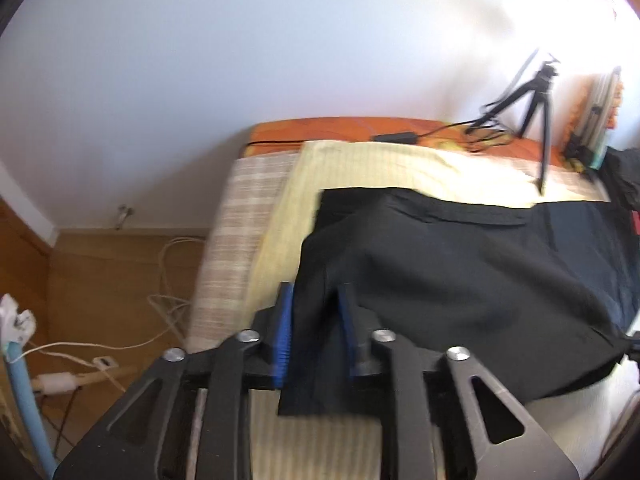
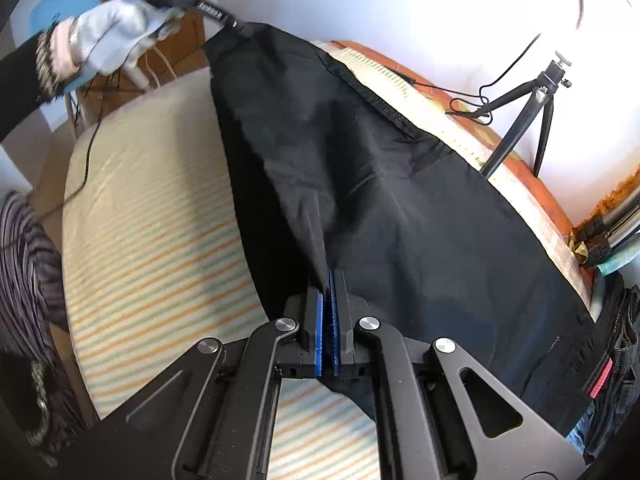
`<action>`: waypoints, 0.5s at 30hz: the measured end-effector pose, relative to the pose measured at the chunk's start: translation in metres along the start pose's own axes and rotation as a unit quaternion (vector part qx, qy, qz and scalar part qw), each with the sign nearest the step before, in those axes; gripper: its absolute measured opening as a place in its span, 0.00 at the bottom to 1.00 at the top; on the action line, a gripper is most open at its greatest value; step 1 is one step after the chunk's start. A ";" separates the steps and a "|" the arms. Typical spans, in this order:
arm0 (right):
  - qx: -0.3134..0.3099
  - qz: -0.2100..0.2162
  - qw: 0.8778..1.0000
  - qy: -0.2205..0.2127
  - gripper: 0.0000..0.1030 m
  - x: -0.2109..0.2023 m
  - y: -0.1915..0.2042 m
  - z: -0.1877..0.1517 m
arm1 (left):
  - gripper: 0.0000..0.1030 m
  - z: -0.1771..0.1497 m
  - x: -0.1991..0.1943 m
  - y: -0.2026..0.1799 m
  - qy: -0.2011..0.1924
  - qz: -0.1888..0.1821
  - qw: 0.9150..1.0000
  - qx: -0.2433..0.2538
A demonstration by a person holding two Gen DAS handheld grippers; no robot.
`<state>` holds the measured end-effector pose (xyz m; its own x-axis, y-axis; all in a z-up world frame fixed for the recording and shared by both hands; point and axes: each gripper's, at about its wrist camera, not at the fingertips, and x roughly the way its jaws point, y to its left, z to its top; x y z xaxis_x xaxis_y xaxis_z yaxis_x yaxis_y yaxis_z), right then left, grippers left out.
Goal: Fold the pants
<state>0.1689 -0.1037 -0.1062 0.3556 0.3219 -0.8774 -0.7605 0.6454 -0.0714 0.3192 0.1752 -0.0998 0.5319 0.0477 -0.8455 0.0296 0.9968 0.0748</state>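
Left wrist view: left gripper (image 1: 316, 320) has its blue-padded jaws partly apart with an edge of the black pants (image 1: 460, 280) between them; blur hides whether the pads actually bite the cloth, so grip cannot be told. The pants hang from the gripper and run back onto the striped bed cover (image 1: 360, 164). A tripod (image 1: 536, 100) stands at the far side of the bed cover.

Right wrist view: right gripper (image 2: 327, 300) has its jaws pressed together on a pinched ridge of pants fabric. The gloved left hand (image 2: 108, 36) holds its tool high over the bed cover's left end, cloth stretched between the two.

Judgement: mid-fold, the lifted edge being carried over. Next move calls for both ends travelling level, then lowering onto the bed cover.
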 end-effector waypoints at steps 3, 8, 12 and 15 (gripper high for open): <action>-0.009 0.015 1.000 0.021 0.04 0.012 0.004 -0.004 | 0.41 -0.009 0.008 0.009 0.008 -0.005 1.000 -0.024; -0.034 0.010 0.998 0.043 0.04 0.032 0.011 -0.004 | 0.42 -0.022 0.018 0.010 0.021 -0.018 0.999 -0.037; -0.014 0.030 0.998 0.045 0.06 0.026 0.006 0.000 | 0.42 -0.007 0.028 0.017 0.019 -0.080 0.994 -0.071; -0.001 0.057 0.998 0.024 0.27 0.009 -0.002 0.014 | 0.42 0.000 0.038 0.018 0.021 -0.086 0.994 -0.071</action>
<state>0.1812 -0.0923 -0.1071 0.2411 0.3597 -0.9014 -0.7957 0.6050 0.0286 0.3395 0.1945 -0.1303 0.4934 -0.1238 -0.8609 -0.0048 0.9894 -0.1450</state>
